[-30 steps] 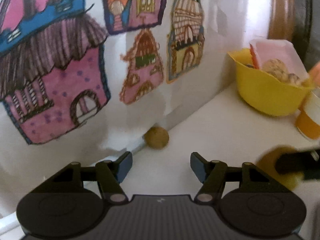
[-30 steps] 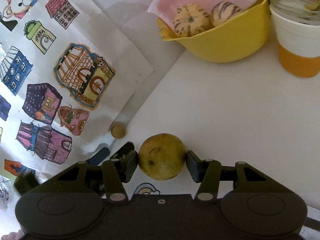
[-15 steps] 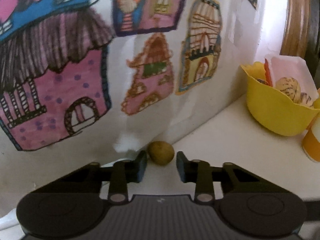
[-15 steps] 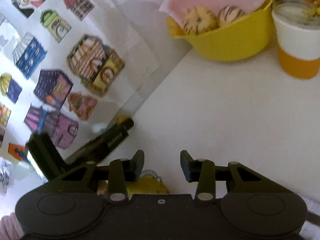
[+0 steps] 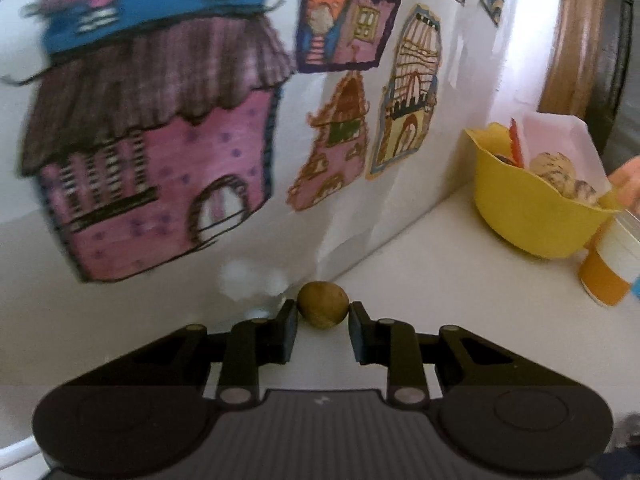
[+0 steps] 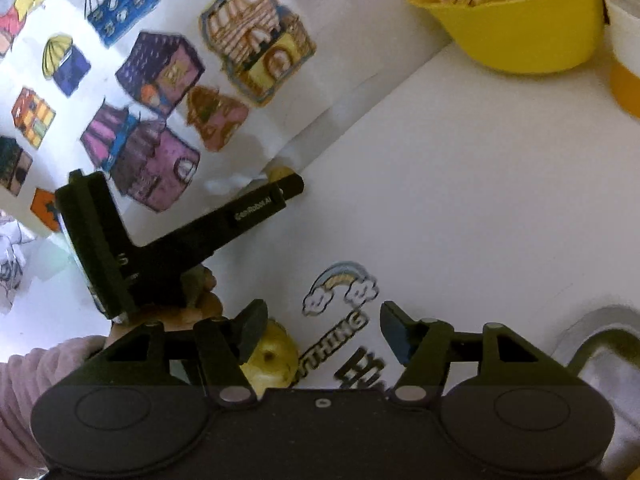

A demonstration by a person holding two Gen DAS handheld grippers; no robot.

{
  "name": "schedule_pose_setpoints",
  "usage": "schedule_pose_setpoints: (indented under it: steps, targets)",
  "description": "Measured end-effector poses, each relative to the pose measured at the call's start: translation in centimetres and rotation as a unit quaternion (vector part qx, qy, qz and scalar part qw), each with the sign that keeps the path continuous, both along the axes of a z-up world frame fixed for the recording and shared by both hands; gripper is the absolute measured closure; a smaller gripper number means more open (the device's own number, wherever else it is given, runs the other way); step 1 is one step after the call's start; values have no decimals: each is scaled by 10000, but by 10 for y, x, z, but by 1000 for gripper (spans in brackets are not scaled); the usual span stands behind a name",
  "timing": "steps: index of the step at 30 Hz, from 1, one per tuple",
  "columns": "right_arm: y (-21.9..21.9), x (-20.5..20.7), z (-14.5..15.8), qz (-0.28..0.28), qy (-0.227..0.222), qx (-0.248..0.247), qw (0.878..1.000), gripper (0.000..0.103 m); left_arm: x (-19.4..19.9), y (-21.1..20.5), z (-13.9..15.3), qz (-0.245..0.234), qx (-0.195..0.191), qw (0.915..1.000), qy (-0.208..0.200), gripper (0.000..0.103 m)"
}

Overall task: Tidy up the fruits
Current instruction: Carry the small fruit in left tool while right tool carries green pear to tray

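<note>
Now closing left claw (image 5: 322, 314) around small brown round fruit (image 5: 322, 309) on white counter (image 5: 460, 280); right claw (image 6: 323, 330) released, larger yellow fruit (image 6: 272, 354) dropped.

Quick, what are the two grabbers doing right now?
Left gripper: open, fingers on either side of the small brown fruit, not squeezing yet.
Right gripper: open, holding nothing.

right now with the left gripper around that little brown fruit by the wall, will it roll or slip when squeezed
The small brown fruit looks round, so it would probably roll if nudged off-centre. It sits between the fingertips of the left gripper, near their ends, so it may squirt forward toward the paper-covered wall. Its skin looks matte, which likely helps the grip.
</note>
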State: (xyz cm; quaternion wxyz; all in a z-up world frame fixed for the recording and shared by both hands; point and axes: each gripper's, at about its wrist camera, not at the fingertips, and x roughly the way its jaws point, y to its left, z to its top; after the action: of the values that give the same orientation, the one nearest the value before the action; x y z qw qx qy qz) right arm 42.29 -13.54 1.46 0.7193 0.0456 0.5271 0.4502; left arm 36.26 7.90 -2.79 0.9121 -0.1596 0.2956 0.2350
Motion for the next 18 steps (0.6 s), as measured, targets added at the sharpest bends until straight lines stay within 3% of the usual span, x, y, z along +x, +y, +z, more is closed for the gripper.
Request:
schedule_pose_setpoints:
  steps: [11,18]
  targets:
    - [18,-55,3,273,-267,-108,9992,36,-86,-1,7,-750,-367,9964,154,73]
    - [31,-74,-2,-54,-576,-274,9980,37,-154,-2,16,-1060,-439,9932,218,73]
